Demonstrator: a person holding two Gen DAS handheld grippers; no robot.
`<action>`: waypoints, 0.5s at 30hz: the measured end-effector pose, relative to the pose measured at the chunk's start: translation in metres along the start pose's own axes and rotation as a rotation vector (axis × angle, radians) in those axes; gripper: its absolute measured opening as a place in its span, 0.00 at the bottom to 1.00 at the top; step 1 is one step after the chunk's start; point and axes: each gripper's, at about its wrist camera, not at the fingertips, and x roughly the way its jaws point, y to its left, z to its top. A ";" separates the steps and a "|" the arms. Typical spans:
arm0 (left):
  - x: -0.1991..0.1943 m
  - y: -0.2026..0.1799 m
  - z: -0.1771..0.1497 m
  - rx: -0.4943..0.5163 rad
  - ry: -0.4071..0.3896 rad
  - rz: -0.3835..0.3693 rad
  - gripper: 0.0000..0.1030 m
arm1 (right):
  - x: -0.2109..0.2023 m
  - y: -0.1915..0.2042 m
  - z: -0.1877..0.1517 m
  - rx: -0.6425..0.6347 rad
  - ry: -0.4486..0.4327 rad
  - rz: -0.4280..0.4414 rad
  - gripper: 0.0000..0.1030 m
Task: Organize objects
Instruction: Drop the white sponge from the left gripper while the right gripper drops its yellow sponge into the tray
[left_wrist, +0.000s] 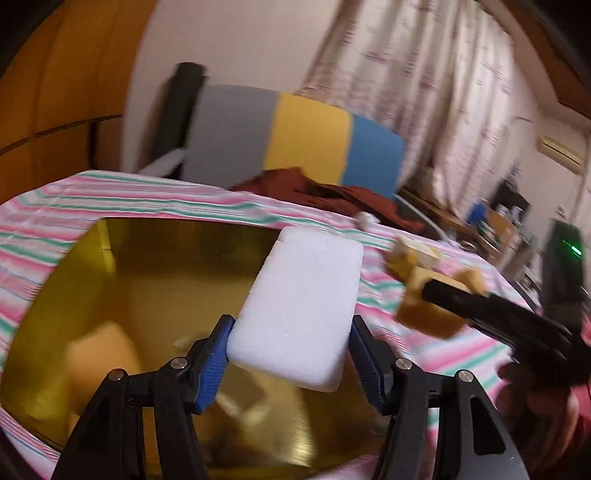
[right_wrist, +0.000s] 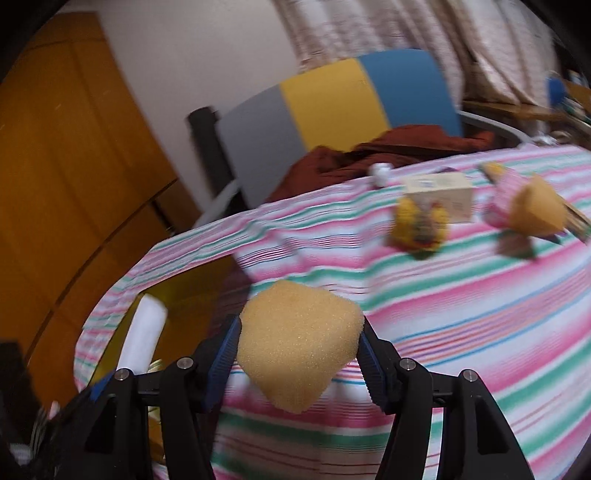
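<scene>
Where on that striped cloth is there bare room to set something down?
The striped cloth lies bare in front of the yellow sponge, up to the small box. Around that box, small things crowd the far edge. To the left sits the gold tin.

1. A striped cloth (right_wrist: 480, 295) in pink, green and white covers the table.
2. Behind it stands a chair (left_wrist: 295, 136) with a back panelled in grey, yellow and blue.
3. A dark red garment (left_wrist: 332, 192) lies crumpled at the table's far edge.
4. Pale patterned curtains (left_wrist: 424, 74) hang beyond.
5. Orange-brown wooden doors (right_wrist: 74, 147) fill the left side.
</scene>
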 end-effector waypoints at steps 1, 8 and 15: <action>0.001 0.007 0.002 -0.011 0.003 0.020 0.61 | 0.003 0.011 0.000 -0.020 0.003 0.019 0.61; 0.009 0.060 0.010 -0.117 0.036 0.115 0.61 | 0.032 0.067 -0.004 -0.103 0.061 0.105 0.62; 0.014 0.083 0.015 -0.177 0.044 0.130 0.61 | 0.049 0.098 -0.012 -0.166 0.075 0.086 0.89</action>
